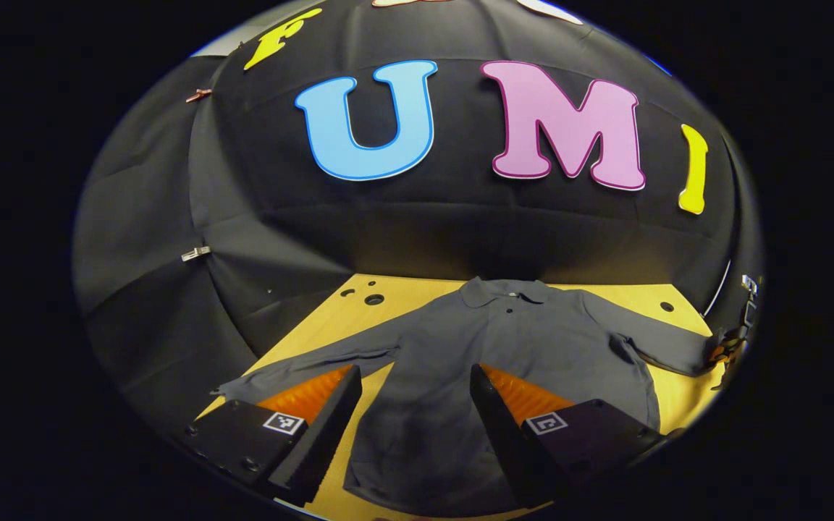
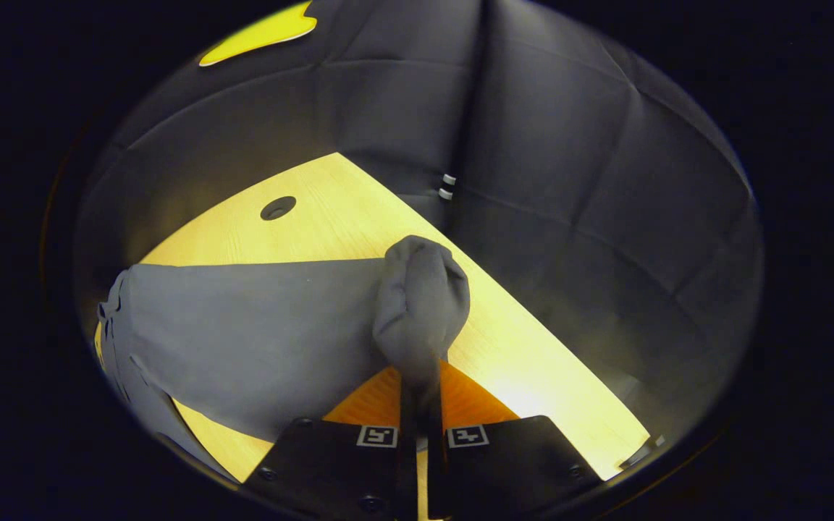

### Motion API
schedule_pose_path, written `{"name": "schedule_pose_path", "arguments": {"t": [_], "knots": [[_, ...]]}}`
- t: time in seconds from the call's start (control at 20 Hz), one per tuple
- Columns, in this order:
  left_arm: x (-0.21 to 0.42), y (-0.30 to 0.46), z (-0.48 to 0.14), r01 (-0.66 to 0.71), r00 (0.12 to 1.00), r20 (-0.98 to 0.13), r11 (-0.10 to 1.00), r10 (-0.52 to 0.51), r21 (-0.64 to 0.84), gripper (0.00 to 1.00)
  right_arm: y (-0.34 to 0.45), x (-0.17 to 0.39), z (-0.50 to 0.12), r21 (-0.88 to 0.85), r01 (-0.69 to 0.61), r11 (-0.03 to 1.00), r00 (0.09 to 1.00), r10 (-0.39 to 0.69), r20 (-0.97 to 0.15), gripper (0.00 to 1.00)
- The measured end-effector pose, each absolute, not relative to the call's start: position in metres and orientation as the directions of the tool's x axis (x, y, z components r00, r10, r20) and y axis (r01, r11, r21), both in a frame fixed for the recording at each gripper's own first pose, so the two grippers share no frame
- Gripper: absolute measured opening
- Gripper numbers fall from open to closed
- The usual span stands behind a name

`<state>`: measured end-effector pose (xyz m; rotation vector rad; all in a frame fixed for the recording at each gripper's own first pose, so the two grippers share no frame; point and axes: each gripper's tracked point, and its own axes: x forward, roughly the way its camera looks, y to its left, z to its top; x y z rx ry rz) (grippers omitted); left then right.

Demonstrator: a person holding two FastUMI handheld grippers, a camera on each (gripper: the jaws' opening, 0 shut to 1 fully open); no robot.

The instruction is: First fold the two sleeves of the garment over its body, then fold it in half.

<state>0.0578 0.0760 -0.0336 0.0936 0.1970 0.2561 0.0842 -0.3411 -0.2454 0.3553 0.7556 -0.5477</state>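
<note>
In the left gripper view, the left gripper [image 1: 415,405] is held wide open and empty above the lower body of the shirt [image 1: 504,347], which is spread flat on the table [image 1: 388,289], collar toward 12 o'clock. In the right gripper view, the right gripper [image 2: 421,405] is closed tight on the bunched cuff [image 2: 420,304], the sleeve [image 2: 258,325] trailing toward 9 o'clock.

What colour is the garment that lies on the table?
Plain grey, no pattern. The garment shows best in the left gripper view, spread on the yellow table.
</note>
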Motion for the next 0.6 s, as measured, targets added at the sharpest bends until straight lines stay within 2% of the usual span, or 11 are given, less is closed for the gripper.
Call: {"name": "schedule_pose_path", "arguments": {"t": [0.05, 0.1, 0.25, 0.45, 0.6], "knots": [[0.055, 0.081, -0.035, -0.248, 0.946, -0.185, 0.962, 0.266, 0.116, 0.95, -0.343, 0.086, -0.245, 0.118, 0.586, 0.802, 0.595, -0.327, -0.734, 0.1], [0.054, 0.085, -0.035, -0.253, 0.944, -0.188, 0.961, 0.271, 0.114, 0.95, -0.342, 0.088, -0.236, 0.13, 0.589, 0.798, 0.59, -0.315, -0.744, 0.06], [0.049, 0.097, -0.03, -0.266, 0.941, -0.186, 0.958, 0.283, 0.11, 0.93, -0.346, 0.091, -0.229, 0.12, 0.59, 0.798, 0.585, -0.32, -0.745, 0.06], [0.041, 0.115, -0.022, -0.281, 0.942, -0.165, 0.955, 0.293, 0.092, 0.95, -0.333, 0.101, -0.182, 0.135, 0.557, 0.819, 0.639, -0.319, -0.699, 0.05], [0.031, 0.127, -0.02, -0.291, 0.936, -0.161, 0.946, 0.313, 0.145, 0.95, -0.312, 0.118, -0.144, 0.173, 0.542, 0.822, 0.692, -0.32, -0.647, 0.05]]}}
